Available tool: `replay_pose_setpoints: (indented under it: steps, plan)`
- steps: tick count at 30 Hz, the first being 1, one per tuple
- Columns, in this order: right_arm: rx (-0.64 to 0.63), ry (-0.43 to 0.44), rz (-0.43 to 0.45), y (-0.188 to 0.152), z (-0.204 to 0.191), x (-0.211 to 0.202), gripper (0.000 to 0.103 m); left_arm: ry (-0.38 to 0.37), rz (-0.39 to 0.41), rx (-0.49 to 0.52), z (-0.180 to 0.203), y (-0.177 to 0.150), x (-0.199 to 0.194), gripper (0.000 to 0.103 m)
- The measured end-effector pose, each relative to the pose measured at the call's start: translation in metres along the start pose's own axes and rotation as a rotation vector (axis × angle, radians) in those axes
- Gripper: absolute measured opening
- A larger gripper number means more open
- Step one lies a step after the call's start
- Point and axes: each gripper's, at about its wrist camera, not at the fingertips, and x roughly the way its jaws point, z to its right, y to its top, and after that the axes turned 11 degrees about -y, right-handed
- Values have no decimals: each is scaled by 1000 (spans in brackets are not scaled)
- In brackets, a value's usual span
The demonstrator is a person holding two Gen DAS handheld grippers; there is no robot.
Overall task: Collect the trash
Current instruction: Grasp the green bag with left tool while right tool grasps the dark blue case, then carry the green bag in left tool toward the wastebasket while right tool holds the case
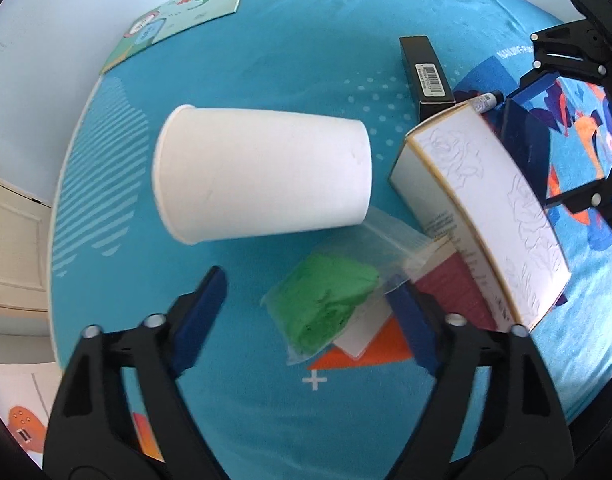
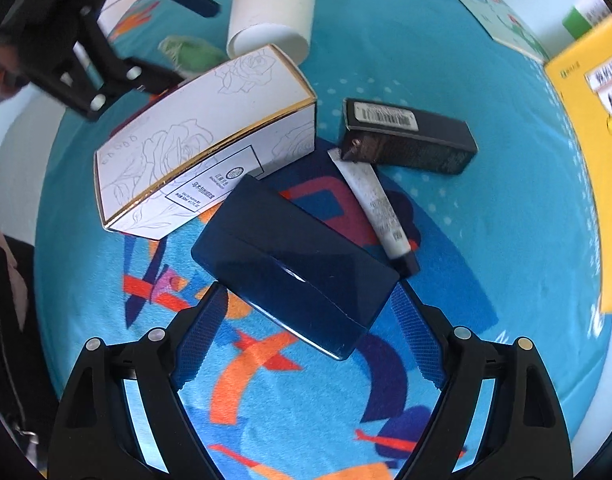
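Note:
A clear bag with a green wad (image 1: 326, 304) lies on the blue cloth between the fingers of my left gripper (image 1: 306, 292), which stands open above it; the pads are apart from the bag. A white paper cup (image 1: 261, 176) lies on its side just beyond. My right gripper (image 2: 308, 300) is open and straddles a dark blue box (image 2: 293, 264), whose corners come close to both fingers. Beside that box lie a white tube with a black cap (image 2: 382, 208), a black barcode box (image 2: 410, 136) and a white rose-print box (image 2: 201, 148). The left gripper (image 2: 181, 40) also shows at the upper left of the right wrist view.
A blue patterned cloth (image 1: 306, 60) covers the whole surface. A yellow envelope (image 2: 586, 128) lies at its far edge and a picture card (image 1: 185, 20) at a far corner. A white panelled door (image 1: 9, 248) shows beyond the cloth's left edge.

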Motion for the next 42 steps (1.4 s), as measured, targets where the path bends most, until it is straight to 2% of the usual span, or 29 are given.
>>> replay_pose_setpoints:
  steps: [1,3,5,13,15,16,19,21,25,31,35,36,38,42]
  plan:
    - [-26,-21,5,2,-3,1,86,-7,3,-6,0,0,0,72]
    - [-65,-49,12,6,-9,4,87,-39,10,-20,-2,2,0,61]
    - [-102,-65,33,9,-13,4,87,-60,6,-24,-1,3,1,47]
    - [-250,-162,101,16,-29,-3,87,-83,23,-15,5,3,-2,36]
    - [-290,-152,113,19,-36,-2,83,-92,33,-30,4,1,-5,34]
    - [-289,-127,109,20,-34,-2,76,-96,41,-41,3,0,-8,33]
    - [-171,-2,40,20,-19,0,59,-111,63,-74,-1,-5,-15,29]
    - [-141,34,20,19,-15,-1,57,-124,76,-102,-4,-10,-20,27]
    - [-78,70,28,11,-14,-15,56,-127,107,-135,-8,-21,-32,24]
    - [95,98,36,-7,-3,-43,56,-116,146,-182,-12,-46,-57,18]
    - [203,108,60,-22,-3,-65,56,-114,166,-208,-13,-68,-67,7]
    - [224,109,67,-25,-4,-70,56,-116,168,-216,-13,-71,-68,7]
    - [243,111,81,-25,3,-79,56,-120,186,-235,-14,-79,-73,7]
    - [247,110,112,-16,-8,-93,56,-118,225,-266,-14,-98,-88,7]
